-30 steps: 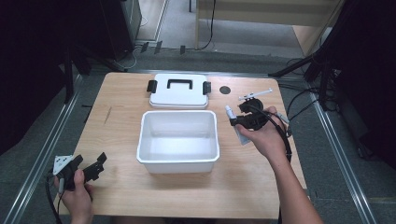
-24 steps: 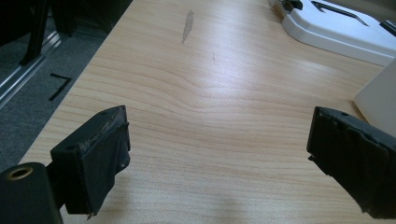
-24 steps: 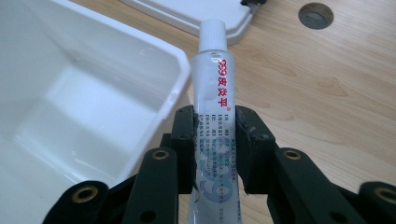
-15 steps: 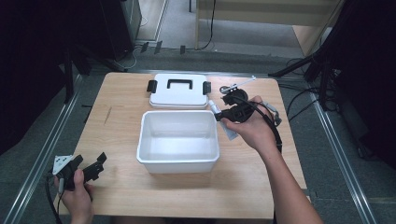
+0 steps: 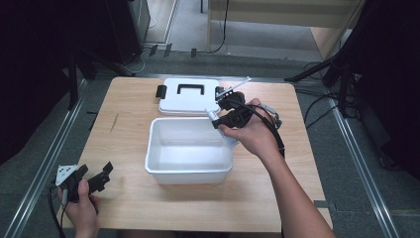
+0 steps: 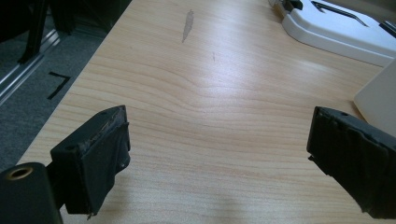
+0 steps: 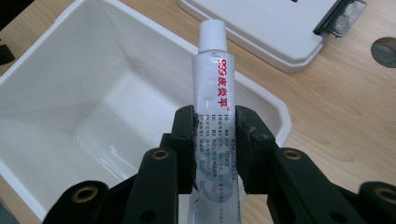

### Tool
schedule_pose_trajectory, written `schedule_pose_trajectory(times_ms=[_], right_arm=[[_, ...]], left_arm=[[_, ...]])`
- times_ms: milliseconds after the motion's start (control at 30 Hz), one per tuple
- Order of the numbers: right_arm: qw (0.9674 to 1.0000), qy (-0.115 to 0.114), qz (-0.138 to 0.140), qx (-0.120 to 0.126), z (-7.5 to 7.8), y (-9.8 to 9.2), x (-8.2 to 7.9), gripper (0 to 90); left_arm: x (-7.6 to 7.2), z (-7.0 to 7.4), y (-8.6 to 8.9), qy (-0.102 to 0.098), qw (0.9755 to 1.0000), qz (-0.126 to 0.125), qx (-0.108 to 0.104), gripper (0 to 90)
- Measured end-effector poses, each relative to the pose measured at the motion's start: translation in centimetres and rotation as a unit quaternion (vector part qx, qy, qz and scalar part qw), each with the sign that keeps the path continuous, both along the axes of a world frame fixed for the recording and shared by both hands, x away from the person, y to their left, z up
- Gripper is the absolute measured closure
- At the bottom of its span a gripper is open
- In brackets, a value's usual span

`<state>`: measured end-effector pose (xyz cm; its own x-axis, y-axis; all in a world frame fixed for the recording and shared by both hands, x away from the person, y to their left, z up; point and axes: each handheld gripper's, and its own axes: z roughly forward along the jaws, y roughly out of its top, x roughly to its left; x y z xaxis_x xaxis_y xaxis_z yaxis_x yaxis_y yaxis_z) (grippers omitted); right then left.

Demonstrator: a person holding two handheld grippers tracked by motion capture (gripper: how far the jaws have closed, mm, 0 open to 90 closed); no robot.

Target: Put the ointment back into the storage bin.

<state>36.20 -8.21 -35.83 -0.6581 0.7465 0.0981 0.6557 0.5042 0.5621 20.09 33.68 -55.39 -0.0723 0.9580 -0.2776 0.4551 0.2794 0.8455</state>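
One claw [image 7: 215,122] carried tube [image 7: 215,98] over bin [image 7: 70,84]

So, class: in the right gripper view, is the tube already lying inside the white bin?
No, the tube is clamped between the right gripper jaws, above the white bin rim.

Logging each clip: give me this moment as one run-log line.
right gripper: shut on tube | tube: over white bin's rim | left gripper: open, idle | lid: on table
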Motion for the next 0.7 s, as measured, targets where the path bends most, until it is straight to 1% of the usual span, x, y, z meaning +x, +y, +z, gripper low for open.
schedule_pose_trajectory(times_ms=[67,233,400,433,500,633,700], right_arm=[[1.0,0.003,0.004,0.001,-0.2,0.4,0.0,72.0],[0.9998,0.01,0.015,-0.008,-0.8,1.4,0.1,72.0],[0.9996,0.012,0.022,-0.012,-1.2,2.0,0.1,72.0],[0.9994,0.013,0.027,-0.014,-1.4,2.2,0.2,72.0],[0.9994,0.016,0.026,-0.017,-1.6,2.4,0.2,72.0],[0.9988,0.026,0.027,-0.033,-2.3,2.7,0.4,72.0],[0.9986,0.03,0.028,-0.035,-2.7,2.8,0.5,72.0]], left_arm=[[0.0,0.0,0.0,0.0,1.0,0.0,0.0,6.3],[0.0,0.0,0.0,0.0,1.0,0.0,0.0,6.3],[0.0,0.0,0.0,-0.001,1.0,0.0,0.0,6.3],[0.0,0.0,0.0,-0.001,1.0,0.0,0.0,6.3],[0.0,0.0,0.0,-0.001,1.0,0.0,-0.001,6.3],[0.0,0.0,0.0,-0.001,1.0,0.0,-0.001,6.3],[0.0,0.0,0.0,-0.001,1.0,-0.001,-0.001,6.3]])
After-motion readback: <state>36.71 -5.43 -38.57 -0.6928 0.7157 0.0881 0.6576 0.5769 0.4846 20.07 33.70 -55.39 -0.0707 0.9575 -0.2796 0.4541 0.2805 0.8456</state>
